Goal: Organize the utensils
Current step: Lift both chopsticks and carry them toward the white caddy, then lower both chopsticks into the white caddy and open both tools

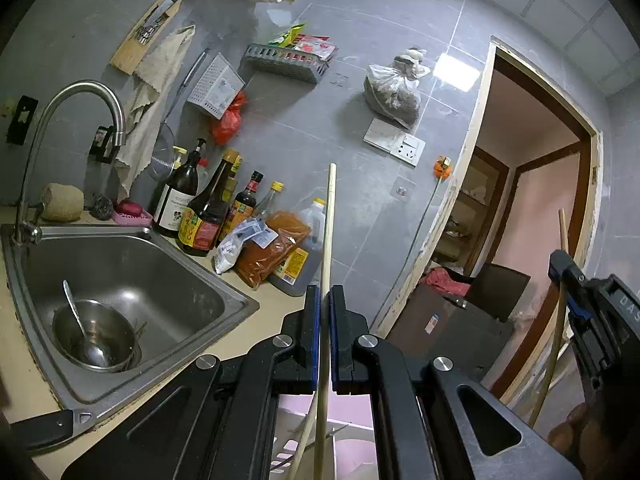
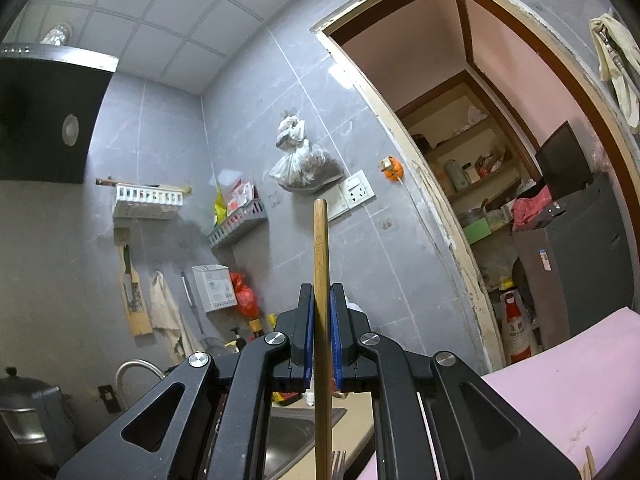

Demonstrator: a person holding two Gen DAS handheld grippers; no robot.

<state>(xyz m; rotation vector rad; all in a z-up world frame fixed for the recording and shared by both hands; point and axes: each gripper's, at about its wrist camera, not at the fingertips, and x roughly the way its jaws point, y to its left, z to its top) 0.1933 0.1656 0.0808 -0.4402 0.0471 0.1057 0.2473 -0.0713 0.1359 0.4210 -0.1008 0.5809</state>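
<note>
The left gripper was clamped tight on a pale, slender wooden chopstick, which ran up between its blue-lined pads and stood well beyond the fingertips. Below and to its left lay a stainless steel sink holding a round steel bowl with a metal spoon in it; a row of dark sauce bottles stood behind the sink's far corner. Off to its right, the right gripper was likewise closed hard on a darker, thicker brown wooden chopstick, held upright. A pink foam-like slab sat low on that gripper's right.
</note>
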